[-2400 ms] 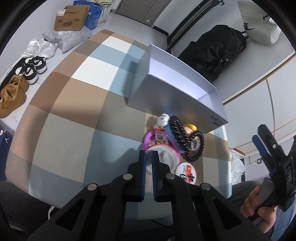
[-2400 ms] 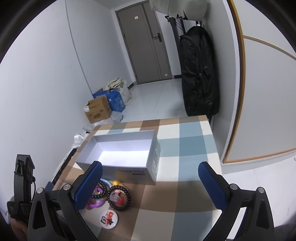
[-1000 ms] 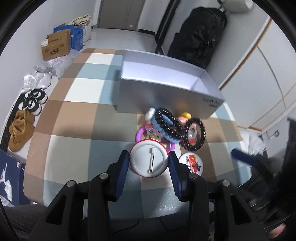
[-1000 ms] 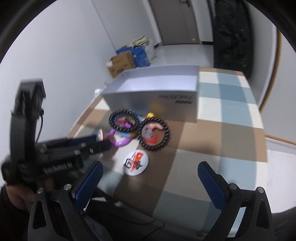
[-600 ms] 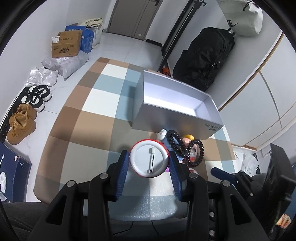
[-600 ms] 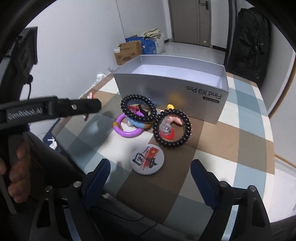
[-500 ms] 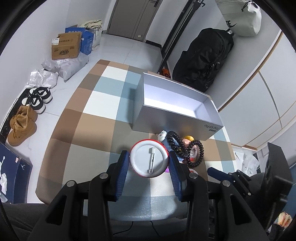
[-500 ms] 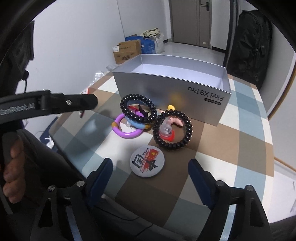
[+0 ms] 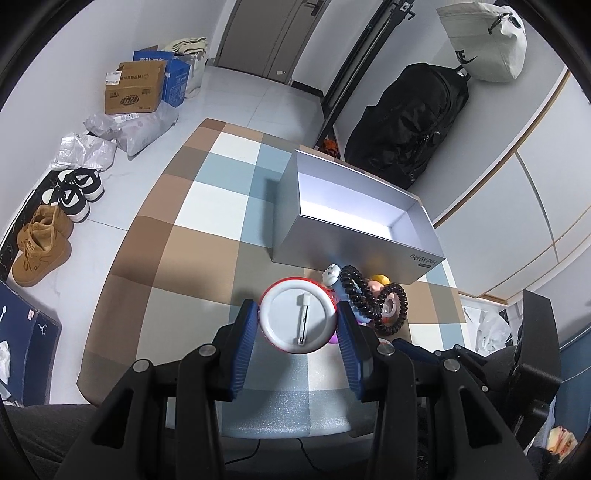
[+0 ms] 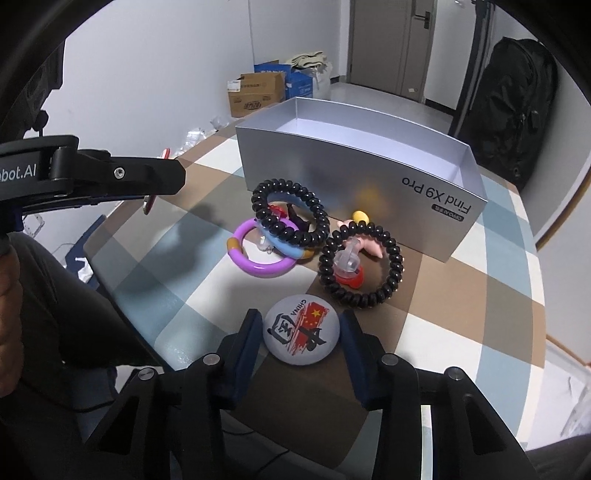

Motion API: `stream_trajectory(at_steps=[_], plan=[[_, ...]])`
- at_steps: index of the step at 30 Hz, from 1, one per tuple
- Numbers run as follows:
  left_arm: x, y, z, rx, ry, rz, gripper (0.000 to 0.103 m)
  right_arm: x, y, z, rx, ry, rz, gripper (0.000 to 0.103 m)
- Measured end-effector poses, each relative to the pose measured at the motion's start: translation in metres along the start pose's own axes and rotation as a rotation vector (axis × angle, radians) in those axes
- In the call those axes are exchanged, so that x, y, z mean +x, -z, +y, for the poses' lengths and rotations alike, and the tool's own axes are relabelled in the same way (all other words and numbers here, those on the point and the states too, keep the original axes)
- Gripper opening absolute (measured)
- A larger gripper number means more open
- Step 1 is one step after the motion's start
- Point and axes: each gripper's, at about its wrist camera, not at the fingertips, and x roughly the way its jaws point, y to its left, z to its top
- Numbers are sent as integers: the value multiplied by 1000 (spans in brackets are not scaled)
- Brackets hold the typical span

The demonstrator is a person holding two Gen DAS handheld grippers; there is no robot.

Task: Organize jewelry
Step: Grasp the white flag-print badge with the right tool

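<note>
Left wrist view: left gripper (image 9: 298,324) clamps a round badge (image 9: 297,319), lifted for the box (image 9: 334,240) ahead, while right gripper (image 10: 302,340) jaws are closing around a flag badge (image 10: 302,335).

White walls (image 10: 155,66), grey door (image 9: 273,33), tiled floor (image 9: 236,99), checked tablecloth (image 9: 207,221).

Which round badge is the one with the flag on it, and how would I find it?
Start at the big silver box on the checked table and come toward the near edge, past the black bead bracelets. The flag badge lies flat between the right gripper's closing blue fingers. It is the only white disc printed with a red flag.
</note>
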Motion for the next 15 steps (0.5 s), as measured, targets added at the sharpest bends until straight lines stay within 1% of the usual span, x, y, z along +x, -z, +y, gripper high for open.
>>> stream_trajectory(at_steps=[4, 12, 15], plan=[[-1, 0, 0, 2, 0, -3, 37, -6, -1, -5, 24, -24, -12, 42], [-1, -1, -3, 2, -11, -23, 37, -25, -12, -18, 88, -81, -79, 42], [-2, -3, -7, 6, -35, -41, 37, -35, -16, -24, 114, -100, -113, 42]])
